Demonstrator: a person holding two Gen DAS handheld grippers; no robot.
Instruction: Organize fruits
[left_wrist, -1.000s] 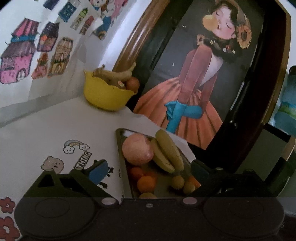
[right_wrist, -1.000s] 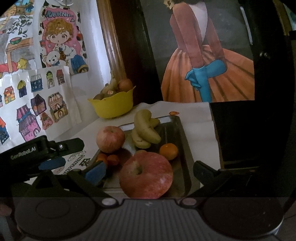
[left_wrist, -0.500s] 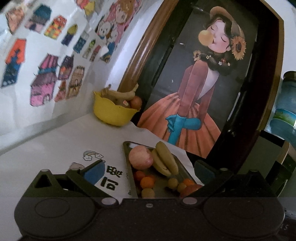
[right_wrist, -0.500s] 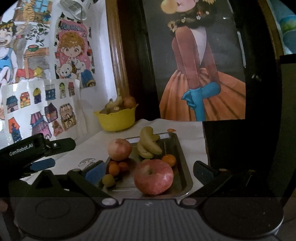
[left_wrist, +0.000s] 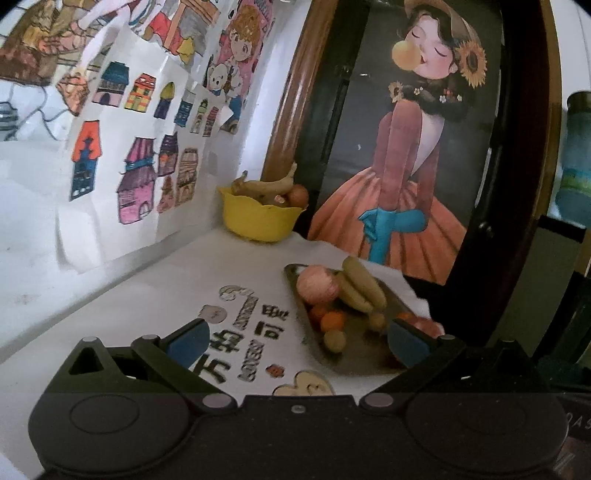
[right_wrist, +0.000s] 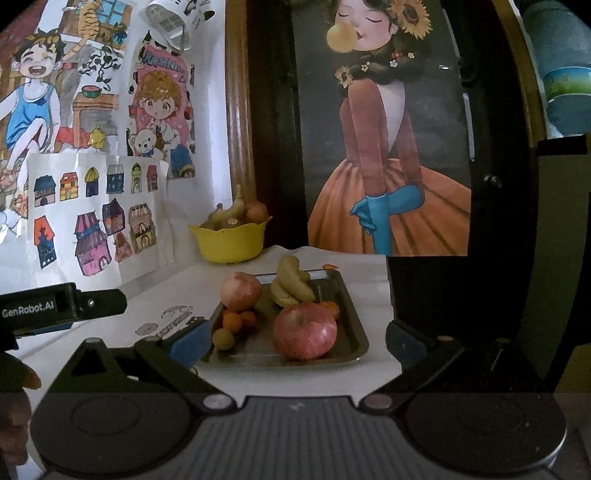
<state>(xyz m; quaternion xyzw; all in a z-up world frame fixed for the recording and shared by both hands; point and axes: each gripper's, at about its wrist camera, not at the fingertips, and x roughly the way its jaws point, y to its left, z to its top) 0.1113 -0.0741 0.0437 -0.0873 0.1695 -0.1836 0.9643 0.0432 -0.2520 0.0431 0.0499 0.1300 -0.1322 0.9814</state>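
While both grippers hang back from the table (right_wrist: 369, 273), neither holds anything: left gripper (left_wrist: 295, 338) jaws spread wide, empty; right gripper (right_wrist: 295, 341) the same, wide and empty. White tabletop with printed cartoon lettering (left_wrist: 255, 332). Metal tray (right_wrist: 354, 332) sits near the table's front edge, at 12 o'clock from the right gripper. On it: big apple (right_wrist: 304, 330) at the near side, second apple (right_wrist: 241, 290) at its 10 o'clock, bananas (right_wrist: 291, 282) at the far end, small oranges (right_wrist: 232, 321) and a yellowish fruit (right_wrist: 223, 338) along the left rim, one more orange (right_wrist: 330, 308) behind the big apple. Yellow bowl (right_wrist: 231, 240) stands well behind the tray, against the wall, heaped with fruit. Children's drawings (right_wrist: 92, 229) of houses taped to the wall at 9 o'clock. Large painting (right_wrist: 384, 147) of a figure in an orange dress leans at 12 to 1 o'clock in a dark wooden frame. Dim light.
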